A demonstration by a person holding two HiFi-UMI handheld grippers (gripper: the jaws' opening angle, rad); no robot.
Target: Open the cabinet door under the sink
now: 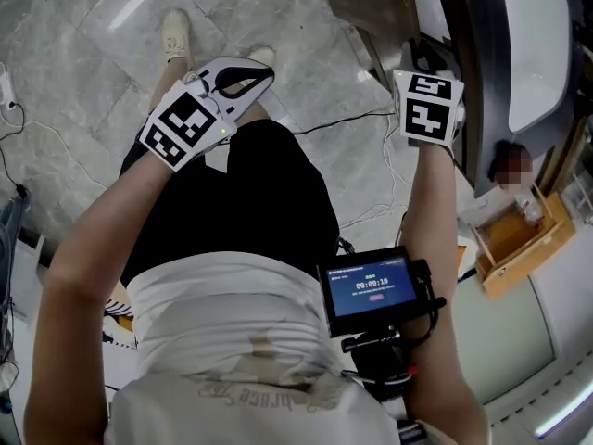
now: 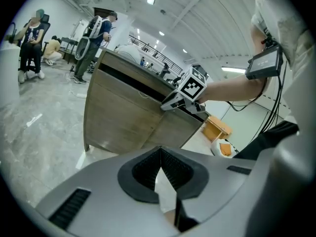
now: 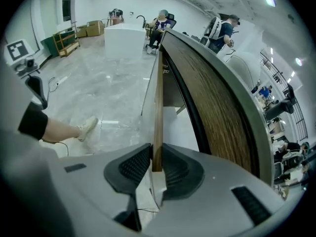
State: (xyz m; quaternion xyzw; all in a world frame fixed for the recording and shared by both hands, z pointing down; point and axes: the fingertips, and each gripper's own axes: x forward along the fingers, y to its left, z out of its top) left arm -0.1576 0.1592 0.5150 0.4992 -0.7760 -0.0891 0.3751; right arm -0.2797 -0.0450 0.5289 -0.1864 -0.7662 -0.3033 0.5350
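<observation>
— What is held in the right tongs?
— The thin edge of the cabinet door is clamped between the ribbed pads. The jaws are narrowed onto it and nothing else is caught. The left tongs are closed fully, nothing is carried in them, and they are held well apart from the cabinet.
— Where is the door found?
— On the cabinet front below the sink, at the person's right. It is seen edge-on and is judged to stand slightly off the cabinet, since both pads are got round it.
— How is it expected to handle?
— A stiff, flat, hinged panel is expected, so an arc must be followed rather than a straight pull. The facing looks smooth, so slipping is possible. Hold is best taken at the free edge, far from the hinges, where least force is needed.
— And the counts?
— Two tongs, one door gripped, one cabinet and one sink are counted.
</observation>
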